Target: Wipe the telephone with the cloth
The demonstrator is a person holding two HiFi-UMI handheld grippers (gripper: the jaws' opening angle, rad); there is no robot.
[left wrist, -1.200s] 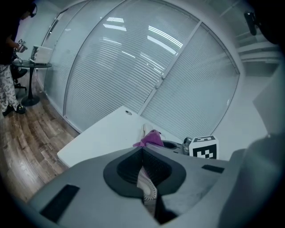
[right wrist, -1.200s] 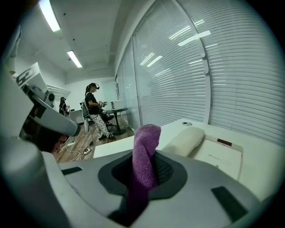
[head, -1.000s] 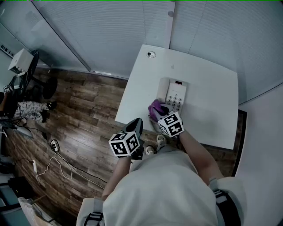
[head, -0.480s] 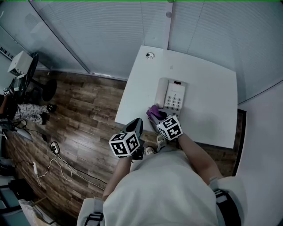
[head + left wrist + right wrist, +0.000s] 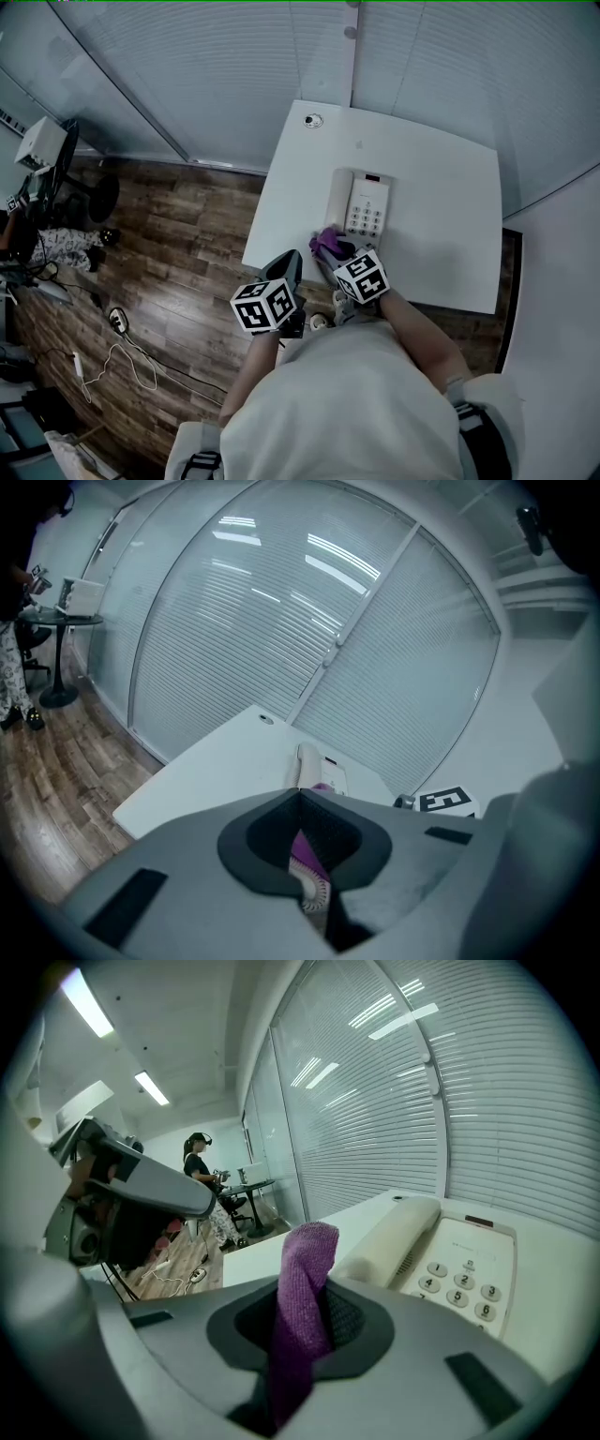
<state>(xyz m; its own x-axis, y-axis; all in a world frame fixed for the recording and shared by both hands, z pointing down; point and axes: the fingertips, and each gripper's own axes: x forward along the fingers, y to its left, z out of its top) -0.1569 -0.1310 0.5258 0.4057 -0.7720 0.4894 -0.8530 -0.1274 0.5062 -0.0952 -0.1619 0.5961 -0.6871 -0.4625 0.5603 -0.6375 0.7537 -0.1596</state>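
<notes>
The telephone (image 5: 361,202) lies on the table (image 5: 441,234), the cloth (image 5: 326,244) at its near-left corner.

The cloth (image 5: 302,1279) is purple with a fine knitted texture. The telephone (image 5: 361,202) is off-white, its round keys pale with dark digits. The counter (image 5: 441,216) is plain white. The floor (image 5: 178,234) shows brown wood-grain planks. The blinds (image 5: 234,66) are pale grey with thin horizontal slats. The left hand-held gripper (image 5: 300,797) and right hand-held gripper (image 5: 314,1288) are grey with black pads, each bearing black-and-white square markers.
</notes>
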